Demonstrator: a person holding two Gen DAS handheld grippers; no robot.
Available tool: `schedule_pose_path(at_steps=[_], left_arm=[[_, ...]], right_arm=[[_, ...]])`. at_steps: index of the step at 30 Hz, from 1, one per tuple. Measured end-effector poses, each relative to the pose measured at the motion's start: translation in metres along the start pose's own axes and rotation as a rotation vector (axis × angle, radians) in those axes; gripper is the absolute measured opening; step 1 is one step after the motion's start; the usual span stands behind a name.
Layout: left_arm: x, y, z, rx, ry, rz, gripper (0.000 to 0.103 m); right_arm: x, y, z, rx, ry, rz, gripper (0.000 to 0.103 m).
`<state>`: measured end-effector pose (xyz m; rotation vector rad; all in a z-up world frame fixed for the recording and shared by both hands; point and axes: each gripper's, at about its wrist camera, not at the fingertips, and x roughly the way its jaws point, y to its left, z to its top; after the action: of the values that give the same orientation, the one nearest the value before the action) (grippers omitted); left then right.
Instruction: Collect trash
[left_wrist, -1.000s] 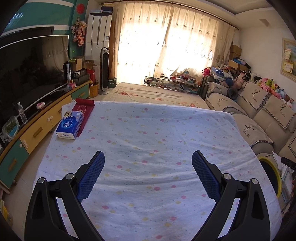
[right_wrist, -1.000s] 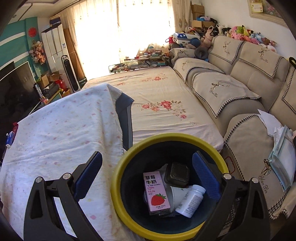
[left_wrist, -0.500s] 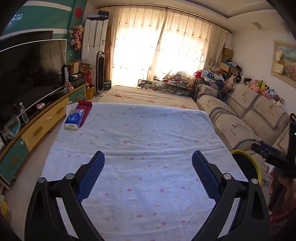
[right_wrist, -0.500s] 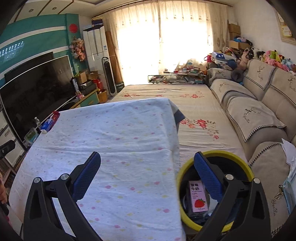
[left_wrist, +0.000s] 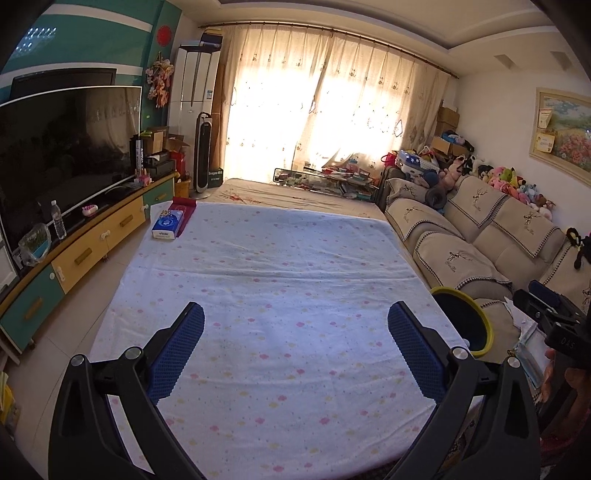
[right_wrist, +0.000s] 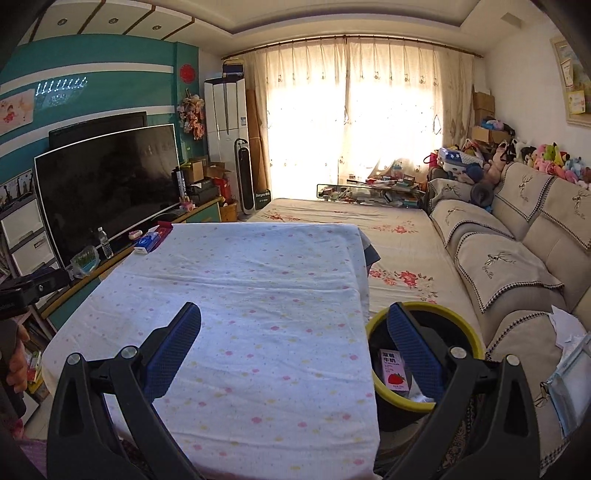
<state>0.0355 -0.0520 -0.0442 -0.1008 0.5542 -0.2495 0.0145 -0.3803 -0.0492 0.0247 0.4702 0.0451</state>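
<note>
— While both claws are hovering wide apart and empty, what is lying on the spotted white cloth-covered counter (left_wrist: 280, 295)?

— One blue tissue box (left_wrist: 168, 224), touching a red pouch (left_wrist: 183, 210), far corner.

— And the trash?

— One pink strawberry milk carton (right_wrist: 394, 370) is sitting inside the yellow-rimmed dark round bin (right_wrist: 465, 334), partly hidden behind the right claw (right_wrist: 295, 350); the left claw (left_wrist: 295, 350) is holding nothing.

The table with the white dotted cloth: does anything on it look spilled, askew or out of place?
Nothing stands out. The white dotted cloth lies flat, with only a blue tissue pack on a red mat at its far left corner. No trash shows on it.
</note>
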Motion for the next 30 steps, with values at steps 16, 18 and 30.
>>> schedule_pose_path(at_steps=[16,18,30], left_arm=[[-0.106,-0.031,-0.035,0.059,-0.12,0.043,0.098],[-0.104,-0.028,-0.032,0.054,-0.117,0.058,0.098],[-0.082,-0.026,-0.026,0.05,-0.09,0.076,0.098]], right_arm=[[-0.088,-0.016,-0.024,0.089,-0.144,-0.083,0.096],[-0.087,-0.017,-0.023,0.089,-0.145,-0.089,0.096],[-0.072,-0.014,-0.027,0.074,-0.111,-0.089,0.096]])
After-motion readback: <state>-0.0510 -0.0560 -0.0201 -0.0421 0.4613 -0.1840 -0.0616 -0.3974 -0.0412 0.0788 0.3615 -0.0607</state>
